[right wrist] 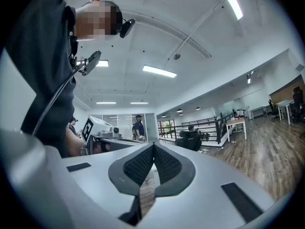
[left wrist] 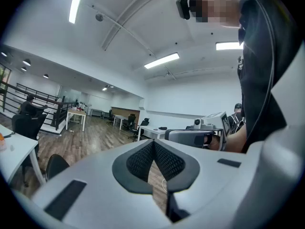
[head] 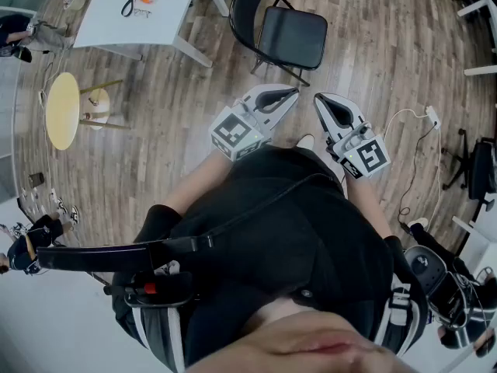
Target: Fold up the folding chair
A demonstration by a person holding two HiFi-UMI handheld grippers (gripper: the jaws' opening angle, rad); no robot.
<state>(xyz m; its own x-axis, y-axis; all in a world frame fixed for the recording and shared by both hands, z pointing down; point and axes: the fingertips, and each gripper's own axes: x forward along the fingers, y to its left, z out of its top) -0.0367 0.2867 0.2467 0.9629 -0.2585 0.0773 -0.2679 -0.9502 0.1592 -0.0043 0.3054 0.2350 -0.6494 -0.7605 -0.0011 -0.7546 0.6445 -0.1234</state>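
Note:
The black folding chair [head: 283, 29] stands unfolded on the wood floor at the top centre of the head view, seat facing me. My left gripper [head: 293, 93] and right gripper [head: 318, 98] are held side by side in front of my body, tips pointing toward the chair and well short of it. Both are shut with nothing between the pads. In the left gripper view the jaws [left wrist: 153, 144] meet in a closed seam, and a dark rounded edge of the chair [left wrist: 56, 166] shows low on the left. The right gripper view shows the same closed seam [right wrist: 153, 149].
A white table [head: 116, 14] with an orange object stands left of the chair. A round yellow stool [head: 62, 109] sits further left. A white cable with a plug [head: 419, 123] lies on the floor at right, near a dark office chair [head: 477, 169]. People stand in the distance.

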